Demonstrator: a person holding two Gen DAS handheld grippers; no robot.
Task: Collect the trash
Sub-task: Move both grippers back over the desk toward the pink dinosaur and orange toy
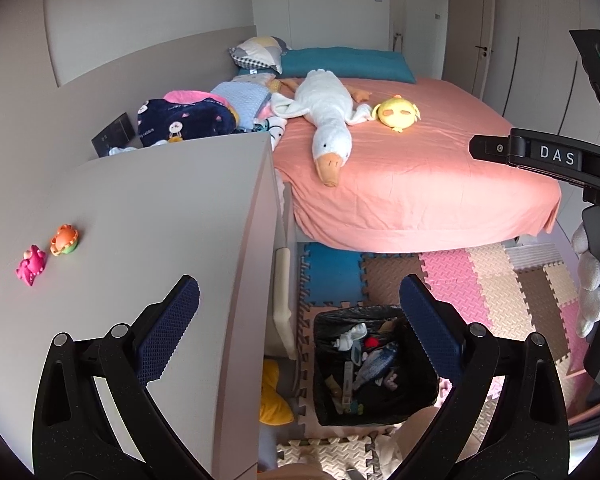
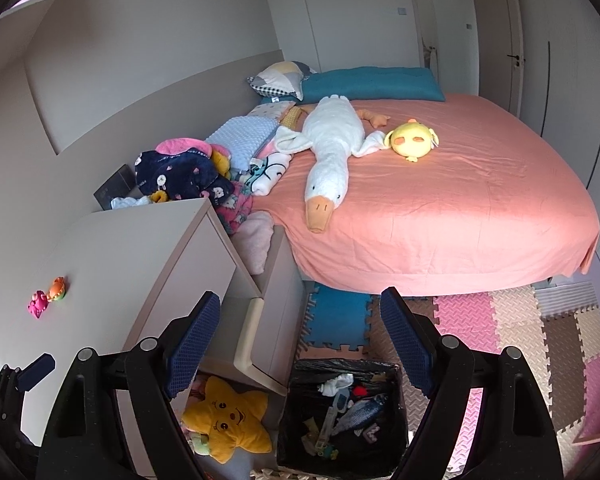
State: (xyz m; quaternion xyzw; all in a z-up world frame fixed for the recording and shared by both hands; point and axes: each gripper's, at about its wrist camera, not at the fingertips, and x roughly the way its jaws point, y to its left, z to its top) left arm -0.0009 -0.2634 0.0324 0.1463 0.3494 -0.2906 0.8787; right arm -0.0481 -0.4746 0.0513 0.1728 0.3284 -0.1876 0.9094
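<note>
**Both fingers released above the trash bin**

My left fingers (image 1: 300, 320) stand spread wide, nothing between the dark blue, diamond-knurled pads (image 1: 172, 332) on matte black arms. My right fingers (image 2: 300, 340) are also released and empty, with the same textured pads (image 2: 194, 344).

The trash bin (image 2: 384, 372) sits on the floor below and between both pairs of fingers, not touching them. It is square and lined with a crinkled black plastic bag. Inside lies a jumble: a crumpled white wad (image 2: 336, 384), a grey fish-shaped item (image 2: 360, 410), a small red scrap, other bits I cannot identify.

Left of the bin, a yellow plush star (image 2: 228, 420) lies on the floor. The interlocking foam mat (image 2: 512, 320) is ribbed, in pink, tan, brown and blue squares.

The smooth beige desk (image 1: 148, 208) carries two small rubbery toys, pink (image 1: 31, 265) and orange (image 1: 64, 240).

Beyond, a bed with a salmon sheet (image 2: 460, 208) holds a white plush goose (image 2: 328, 152).
</note>
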